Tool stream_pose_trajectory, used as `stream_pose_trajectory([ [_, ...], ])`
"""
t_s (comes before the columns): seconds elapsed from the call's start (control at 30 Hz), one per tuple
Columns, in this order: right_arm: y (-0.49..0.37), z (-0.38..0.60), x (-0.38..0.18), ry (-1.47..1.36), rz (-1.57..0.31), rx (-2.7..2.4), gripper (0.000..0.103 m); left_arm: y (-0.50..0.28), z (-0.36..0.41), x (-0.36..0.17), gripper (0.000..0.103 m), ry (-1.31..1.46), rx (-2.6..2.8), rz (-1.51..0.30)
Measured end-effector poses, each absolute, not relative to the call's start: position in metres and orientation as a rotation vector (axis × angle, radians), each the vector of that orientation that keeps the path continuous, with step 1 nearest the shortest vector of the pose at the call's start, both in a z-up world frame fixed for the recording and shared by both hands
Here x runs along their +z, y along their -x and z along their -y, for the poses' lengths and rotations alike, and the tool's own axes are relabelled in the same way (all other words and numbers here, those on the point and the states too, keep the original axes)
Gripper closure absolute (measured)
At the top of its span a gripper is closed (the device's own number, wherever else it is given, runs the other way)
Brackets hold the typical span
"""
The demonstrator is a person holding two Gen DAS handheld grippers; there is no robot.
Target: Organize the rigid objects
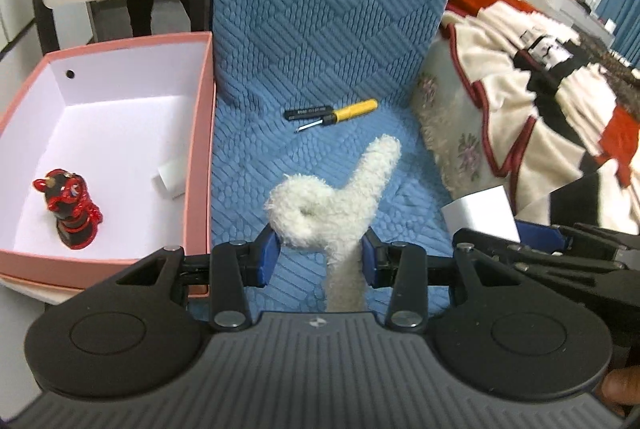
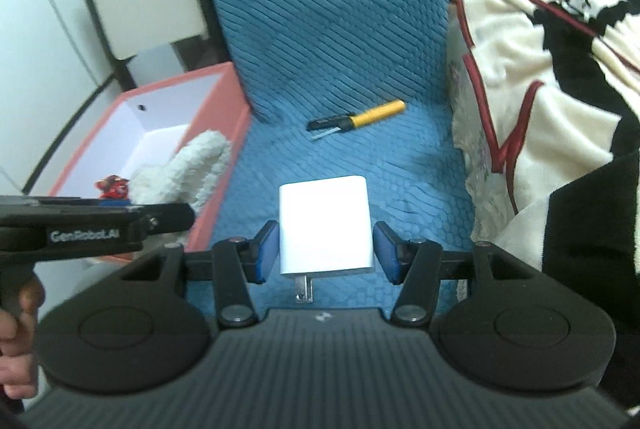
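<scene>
While my left claw (image 1: 320, 253) clamps its blue pads on a white fuzzy plush piece with a curled loop (image 1: 336, 197), my right claw (image 2: 326, 249) grips a white square plug-in charger block (image 2: 325, 225) by its sides, metal prongs pointing back toward me. Both are held above the blue quilted seat cover (image 1: 320, 49), where a yellow-and-black screwdriver (image 1: 332, 114) lies near the backrest. Just left of the seat, the pink cardboard box with white lining (image 1: 200, 133) holds a glossy red-and-black animal figurine (image 1: 70, 207) and a small white block (image 1: 170, 179)

Twin wrist views over blue seat (image 1: 320, 157)
</scene>
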State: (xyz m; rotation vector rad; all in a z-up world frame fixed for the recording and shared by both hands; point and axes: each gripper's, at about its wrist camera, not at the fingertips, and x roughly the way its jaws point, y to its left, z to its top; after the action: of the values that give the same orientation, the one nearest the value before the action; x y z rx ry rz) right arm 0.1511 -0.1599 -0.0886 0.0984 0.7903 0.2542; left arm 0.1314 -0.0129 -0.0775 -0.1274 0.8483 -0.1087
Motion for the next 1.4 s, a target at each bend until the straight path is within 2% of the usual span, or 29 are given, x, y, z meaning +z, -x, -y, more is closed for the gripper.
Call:
stream_pose_trajectory([
  [0.33, -0.119, 0.128, -0.056, -0.059, -0.734, 0.339, 0.048, -0.076, -0.018, -0.051, 0.056, 0.169, -0.056, -0.784],
  [0.8, -0.117, 0.027, -0.036, -0.036, -0.743, 0.536, 0.048, -0.028, -0.13, -0.031, 0.056, 0.27, 0.101, -0.746],
  [1.13, -0.162, -0.035, -0.052, 0.007, -0.813, 0.542, 0.048, -0.068, -0.22, -0.049, 0.056, 0.334, 0.178, -0.763],
  [1.4, -0.207, -0.073, -0.086, 0.011, -0.891, 0.516, 0.048, -0.124, -0.28, -0.089, 0.056, 0.363, 0.202, -0.838],
])
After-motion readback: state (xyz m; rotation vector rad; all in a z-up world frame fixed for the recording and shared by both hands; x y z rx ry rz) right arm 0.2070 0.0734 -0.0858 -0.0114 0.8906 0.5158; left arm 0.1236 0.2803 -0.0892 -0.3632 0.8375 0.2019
